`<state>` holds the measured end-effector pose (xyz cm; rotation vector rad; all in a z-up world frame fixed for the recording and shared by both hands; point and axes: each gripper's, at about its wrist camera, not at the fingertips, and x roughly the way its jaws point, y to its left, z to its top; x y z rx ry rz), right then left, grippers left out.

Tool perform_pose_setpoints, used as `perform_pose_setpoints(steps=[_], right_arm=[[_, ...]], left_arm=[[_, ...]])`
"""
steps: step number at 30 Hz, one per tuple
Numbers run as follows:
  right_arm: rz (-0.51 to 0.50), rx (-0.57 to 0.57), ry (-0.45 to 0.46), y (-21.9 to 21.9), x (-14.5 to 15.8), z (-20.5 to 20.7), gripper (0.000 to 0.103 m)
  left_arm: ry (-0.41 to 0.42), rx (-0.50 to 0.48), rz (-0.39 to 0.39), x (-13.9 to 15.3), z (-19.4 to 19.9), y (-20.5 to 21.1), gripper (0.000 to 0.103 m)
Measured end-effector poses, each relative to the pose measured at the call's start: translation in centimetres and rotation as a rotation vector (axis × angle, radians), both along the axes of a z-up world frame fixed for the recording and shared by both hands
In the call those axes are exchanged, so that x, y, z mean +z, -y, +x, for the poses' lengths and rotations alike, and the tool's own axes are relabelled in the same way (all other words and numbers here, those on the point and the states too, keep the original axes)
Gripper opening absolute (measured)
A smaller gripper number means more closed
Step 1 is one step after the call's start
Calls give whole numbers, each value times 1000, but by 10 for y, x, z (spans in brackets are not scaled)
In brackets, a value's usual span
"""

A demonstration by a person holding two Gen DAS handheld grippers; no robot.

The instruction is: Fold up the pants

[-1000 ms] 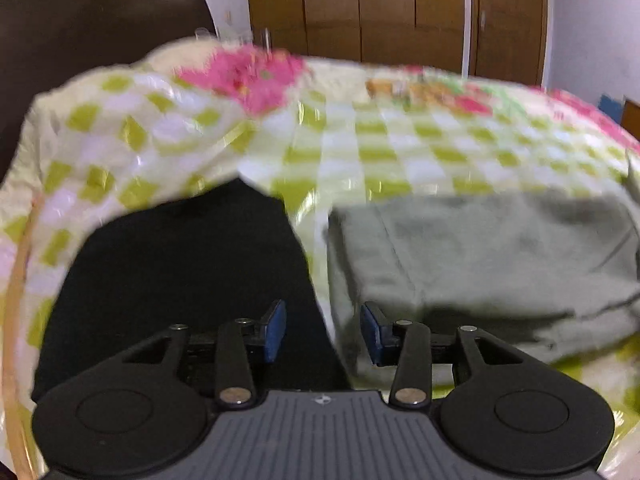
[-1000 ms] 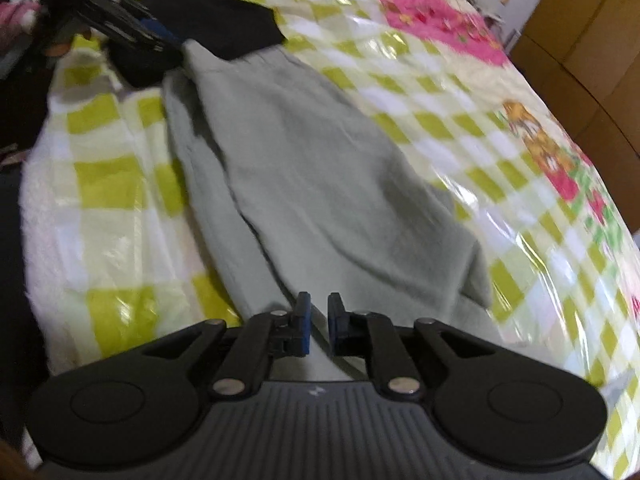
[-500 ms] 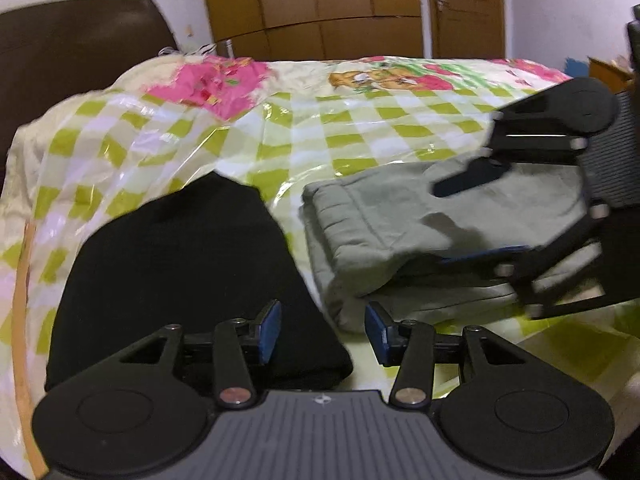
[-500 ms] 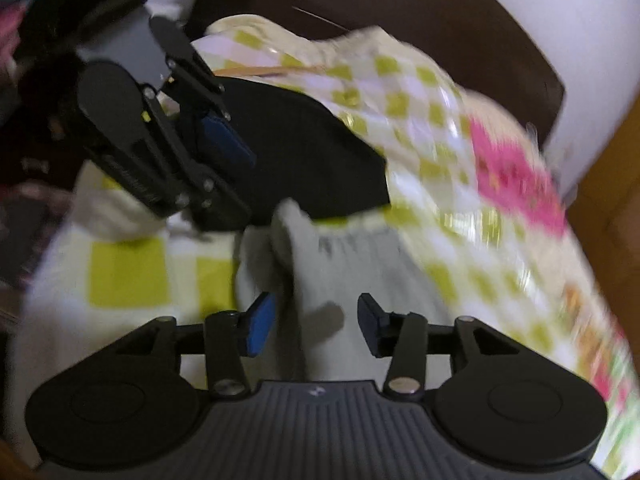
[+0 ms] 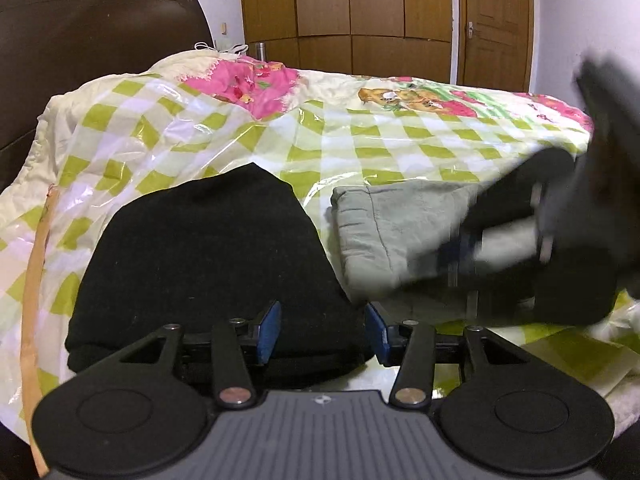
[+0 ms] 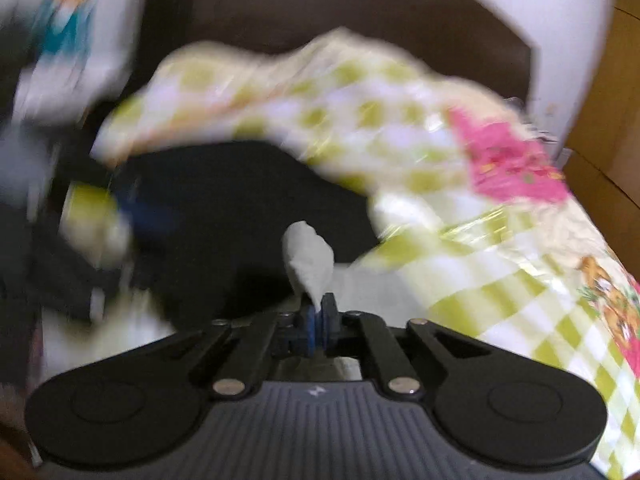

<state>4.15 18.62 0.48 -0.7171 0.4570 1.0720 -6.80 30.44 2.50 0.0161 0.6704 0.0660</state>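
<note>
The grey pants lie folded on the checked bedspread, right of centre in the left wrist view. My left gripper is open and empty, low over the near edge of a folded black garment. My right gripper is shut on a bunched corner of the grey pants. It shows blurred in the left wrist view, lying over the right part of the pants.
The bed has a green-and-white checked plastic-covered spread with pink patches. A dark headboard stands at the left. Wooden wardrobes and a door fill the back wall. The black garment lies ahead of the right gripper.
My right gripper has gone from open to shut on a corner of the grey pants and is swinging left. My left gripper has stayed open near the black garment.
</note>
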Motion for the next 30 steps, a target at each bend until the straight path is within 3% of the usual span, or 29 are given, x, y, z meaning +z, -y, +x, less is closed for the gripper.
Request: perform_pose_setpoints(steps=[1,2,4,6,10,17,22,26,30], right_arm=[[-37,20,-7,-1,-12,-4,12],[-67,36,-33,0,-23,-6,20],[-54,17,-87,10,-24,-6,26],[3,-16,-122,26,-12,-3,34],[83,-116,-111,73,17,-2,37],[71,-563,-123,220,35,49,37],[86,-936,-128,338,35,96,39],[157,-1193,-152,419,28,143,40],[229,-1265,-167,445,25,186,43]], left_arm=[[5,0,4,2,-2,2,59],[10,0,5,4,-2,4,59],[29,-16,-15,11,1,10,59],[53,-56,-34,17,10,23,59],[81,-175,-72,17,41,61,59],[45,-426,-139,6,102,170,59],[13,-602,-118,0,137,251,59],[-7,-679,-109,-3,155,297,59],[-28,-699,-118,-8,169,321,59]])
